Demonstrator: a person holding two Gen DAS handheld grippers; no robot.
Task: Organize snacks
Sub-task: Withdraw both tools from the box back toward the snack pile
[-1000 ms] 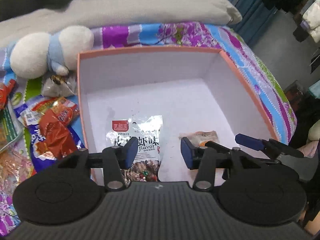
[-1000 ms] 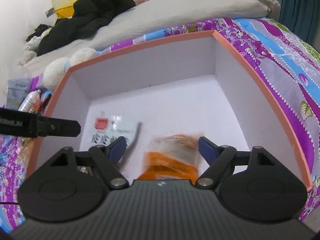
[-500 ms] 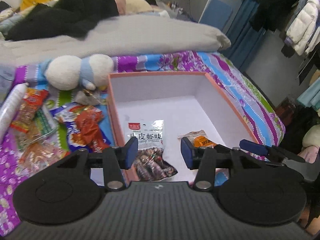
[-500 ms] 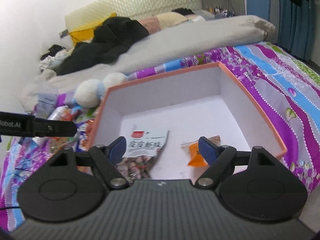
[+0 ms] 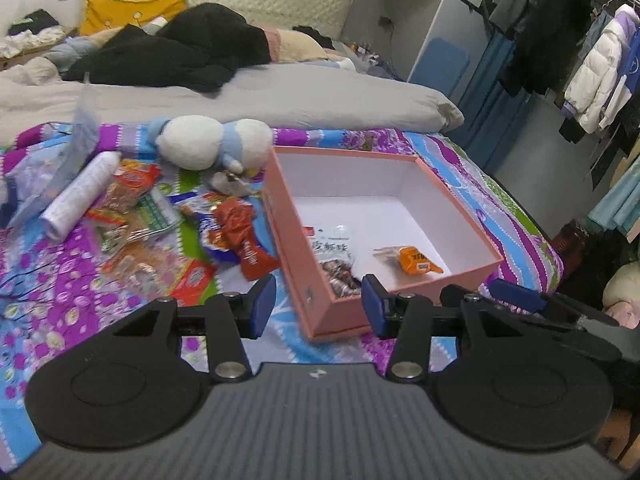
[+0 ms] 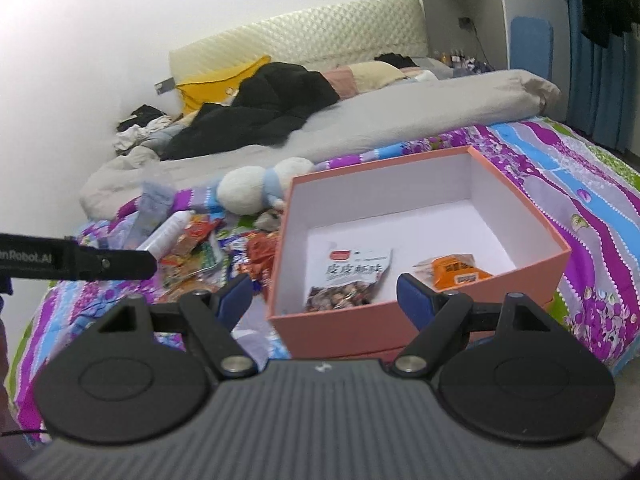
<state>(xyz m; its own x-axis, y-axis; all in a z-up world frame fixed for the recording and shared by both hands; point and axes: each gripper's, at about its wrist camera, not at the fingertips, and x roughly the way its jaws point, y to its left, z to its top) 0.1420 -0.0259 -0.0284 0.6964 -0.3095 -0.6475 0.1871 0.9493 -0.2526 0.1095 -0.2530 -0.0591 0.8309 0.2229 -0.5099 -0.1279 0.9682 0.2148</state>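
Observation:
A pink box (image 5: 456, 208) (image 6: 528, 208) with a white inside stands on the patterned bedspread. Inside it lie a clear packet of dark snacks with a red label (image 5: 334, 254) (image 6: 348, 276) and a small orange packet (image 5: 416, 260) (image 6: 456, 270). A heap of loose snack packets (image 5: 160, 224) (image 6: 208, 248) lies left of the box, a red wrapper (image 5: 244, 240) nearest to it. My left gripper (image 5: 318, 306) hovers open and empty above the box's near corner. My right gripper (image 6: 324, 300) is open and empty before the box's near wall.
A white and blue plush toy (image 5: 216, 142) (image 6: 260, 188) lies behind the heap, with a white bottle (image 5: 82, 194) to its left. A grey duvet (image 5: 240, 100) and dark clothes cover the far bed. The bed's edge drops off at the right, near hanging clothes (image 5: 592, 76).
Both grippers have pulled back and up from inside the box, still open and empty. The two packets stay lying in the box, and more of the bed shows.

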